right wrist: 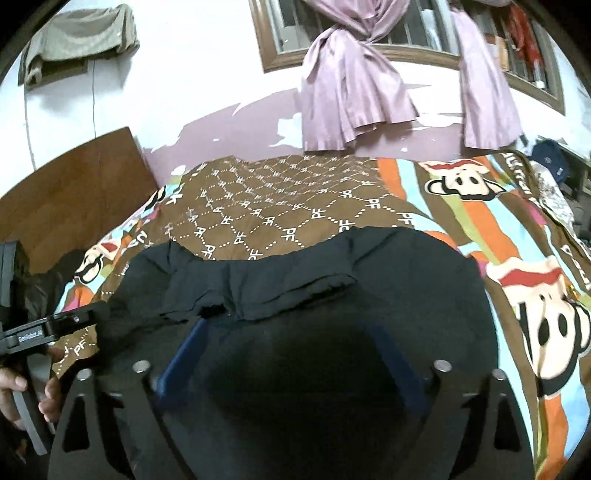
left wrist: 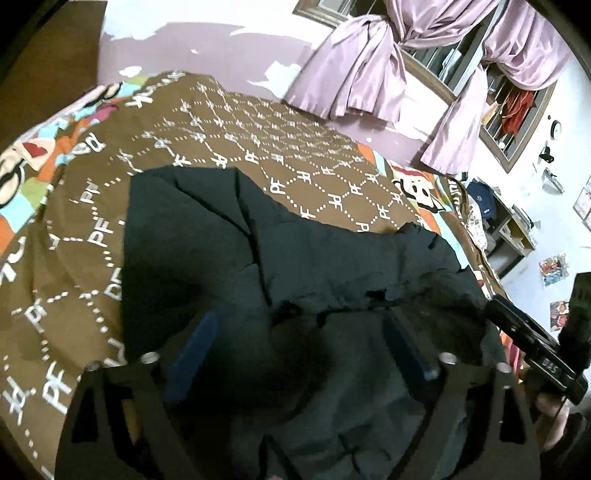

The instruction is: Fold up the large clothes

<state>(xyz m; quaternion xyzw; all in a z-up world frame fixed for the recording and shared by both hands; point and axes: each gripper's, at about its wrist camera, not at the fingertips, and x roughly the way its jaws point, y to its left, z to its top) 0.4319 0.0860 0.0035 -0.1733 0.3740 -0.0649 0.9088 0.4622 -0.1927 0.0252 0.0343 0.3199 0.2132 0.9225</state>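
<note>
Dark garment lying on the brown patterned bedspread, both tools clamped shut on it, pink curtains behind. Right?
Not quite: both tools are open, not clamped. The left tool and right tool each show fingers spread wide in their own wrist views. The garment does lie on the bedspread, curtains behind.

Near part of the dark garment (left wrist: 295, 258) lost in shadow; window clutter (left wrist: 517, 110) too small to identify.

Barred window (right wrist: 369, 33) w/ tied lilac curtains (right wrist: 354, 85), peeling lilac wall (left wrist: 207, 48), patterned bed cover (right wrist: 280, 206).
</note>
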